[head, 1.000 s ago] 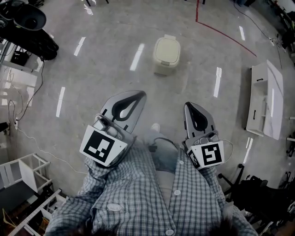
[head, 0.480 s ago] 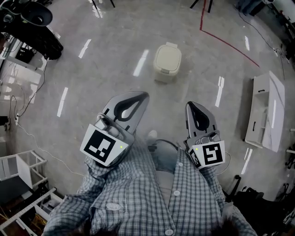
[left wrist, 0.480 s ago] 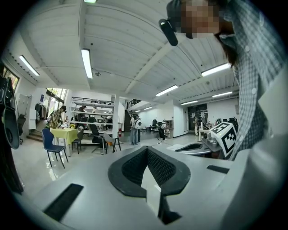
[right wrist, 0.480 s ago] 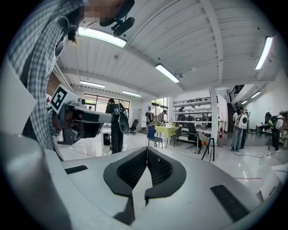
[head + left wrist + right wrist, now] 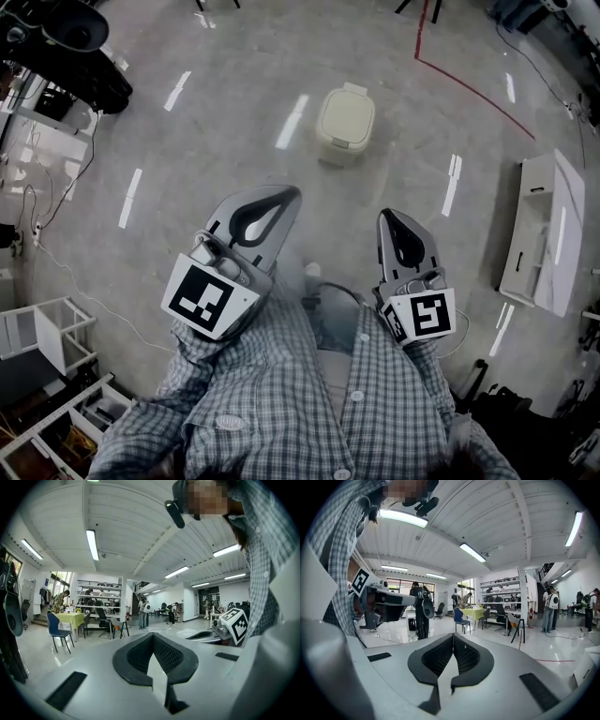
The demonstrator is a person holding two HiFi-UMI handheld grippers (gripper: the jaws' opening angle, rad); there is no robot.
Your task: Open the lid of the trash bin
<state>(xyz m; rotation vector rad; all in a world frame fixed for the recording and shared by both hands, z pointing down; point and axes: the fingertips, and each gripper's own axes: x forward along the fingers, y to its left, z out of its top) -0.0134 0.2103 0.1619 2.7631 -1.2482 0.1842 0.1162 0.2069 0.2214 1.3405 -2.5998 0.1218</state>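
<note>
A cream trash bin (image 5: 345, 124) stands on the grey floor ahead of me in the head view, its lid down. My left gripper (image 5: 284, 192) is held at chest height, pointing forward, well short of the bin and to its left. My right gripper (image 5: 387, 215) is level with it, below and slightly right of the bin. In the left gripper view the left gripper (image 5: 153, 635) has its jaws pressed together on nothing. In the right gripper view the right gripper (image 5: 453, 634) is shut and empty too. The bin does not show in either gripper view.
A white cabinet (image 5: 544, 230) lies on the floor at the right. A red floor line (image 5: 469, 80) runs behind the bin. Black equipment (image 5: 66, 56) fills the top left, a white shelf frame (image 5: 47, 337) the lower left. A cable (image 5: 56, 272) trails along the left.
The head view has drifted slightly, so the bin shows a little further right and lower. Both grippers keep the same pose and stay shut.
</note>
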